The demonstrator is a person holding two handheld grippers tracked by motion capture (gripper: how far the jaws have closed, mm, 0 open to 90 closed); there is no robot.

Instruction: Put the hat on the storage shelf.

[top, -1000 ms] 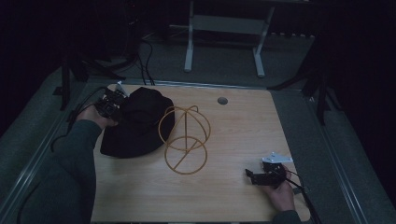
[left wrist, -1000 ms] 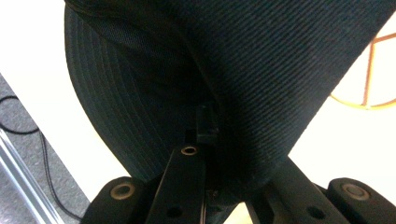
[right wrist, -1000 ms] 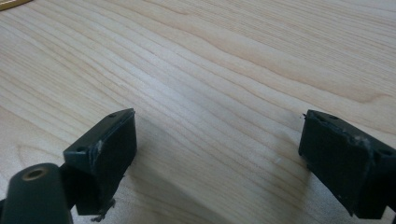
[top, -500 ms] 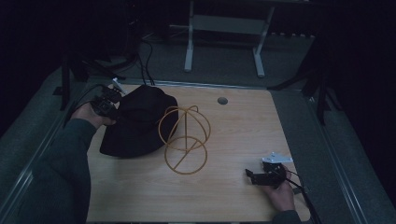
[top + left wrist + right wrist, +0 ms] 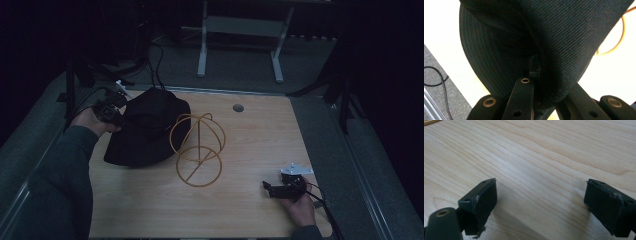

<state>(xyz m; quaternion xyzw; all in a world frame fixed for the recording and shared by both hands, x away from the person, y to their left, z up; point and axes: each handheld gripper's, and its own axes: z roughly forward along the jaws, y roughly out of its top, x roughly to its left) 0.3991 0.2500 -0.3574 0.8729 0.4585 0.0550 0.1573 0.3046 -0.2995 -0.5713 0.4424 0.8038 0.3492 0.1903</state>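
The high view is lying in dim light, so fine detail on the pale wooden worktop [image 5: 250, 150] is staying hard to read. A black fabric bucket hat [image 5: 145, 127] is lying on the far left part of the worktop, its right edge sitting just beside a golden wire stand made of hoops [image 5: 197, 150], which is rising near the middle. In the left gripper view the black fabric bucket hat [image 5: 536, 37] is blocking nearly everything ahead, and just a thin arc of the golden wire stand [image 5: 621, 32] is peeking past it at the right edge.

The left hand-held gripper [image 5: 111, 111] is sitting at the hat's far left brim, with the person's left hand [image 5: 90, 121] wrapped around it. Its jaws are closing narrowly on a fold of the hat's brim, the cloth bunching between them and hiding their tips. The right hand-held gripper [image 5: 285, 187] is resting low at the near right of the worktop in the person's right hand [image 5: 298, 207]; its jaws are standing wide apart over bare wood, gripping nothing, well apart from the stand.

Compared with a second ago, the left hand-held gripper is sitting slightly farther left and the hat's left side is shifting with it, while the right one is staying put.
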